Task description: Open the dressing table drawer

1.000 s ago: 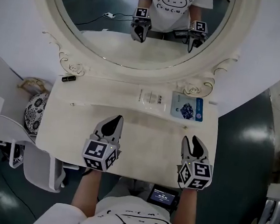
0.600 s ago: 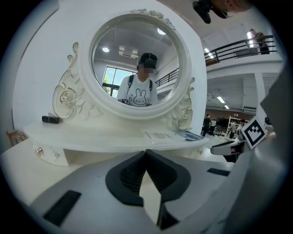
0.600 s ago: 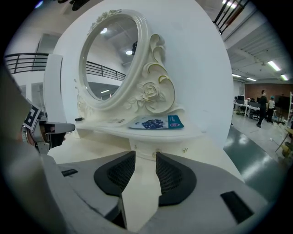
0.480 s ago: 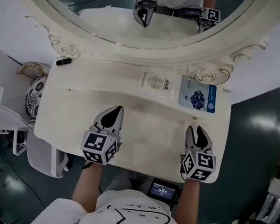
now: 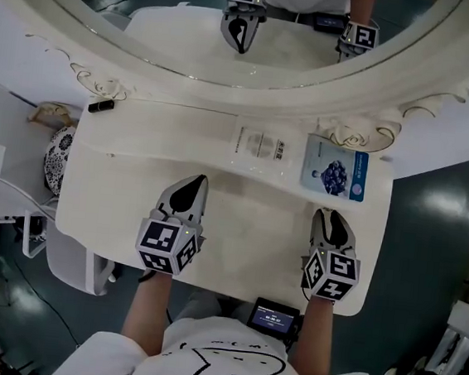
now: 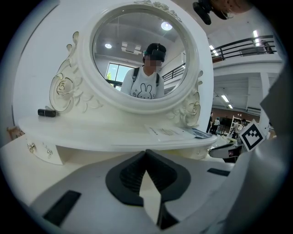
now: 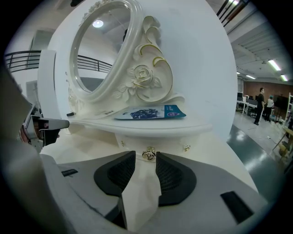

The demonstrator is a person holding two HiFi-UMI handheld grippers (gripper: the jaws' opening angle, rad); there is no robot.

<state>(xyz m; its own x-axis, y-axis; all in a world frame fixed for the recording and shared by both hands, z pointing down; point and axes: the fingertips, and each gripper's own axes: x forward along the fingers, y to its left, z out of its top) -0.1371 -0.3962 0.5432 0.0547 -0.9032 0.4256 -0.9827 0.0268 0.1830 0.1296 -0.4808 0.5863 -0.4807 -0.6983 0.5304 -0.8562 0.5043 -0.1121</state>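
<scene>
The cream dressing table [image 5: 238, 233] has a raised shelf [image 5: 180, 148] under its round mirror. Small drawers sit below that shelf, hidden in the head view. In the right gripper view a drawer front [image 7: 158, 142] carries a gold rose knob [image 7: 148, 154]. My right gripper [image 7: 146, 160] [image 5: 331, 218] is open with a narrow gap, and the knob sits just at its tips, between the pads. My left gripper [image 5: 191, 188] [image 6: 146, 153] hovers shut over the tabletop, holding nothing.
A blue packet [image 5: 333, 175] [image 7: 149, 112] and a white packet [image 5: 260, 146] lie on the shelf. A small black object [image 5: 101, 106] sits at its left end. Two more small knobs [image 7: 186, 147] flank the rose one. A patterned cushion [image 5: 56, 176] stands left of the table.
The right gripper's jaws have narrowed from a wide V and it has edged forward toward the shelf. The left gripper has stayed put. The head view has shifted slightly.
</scene>
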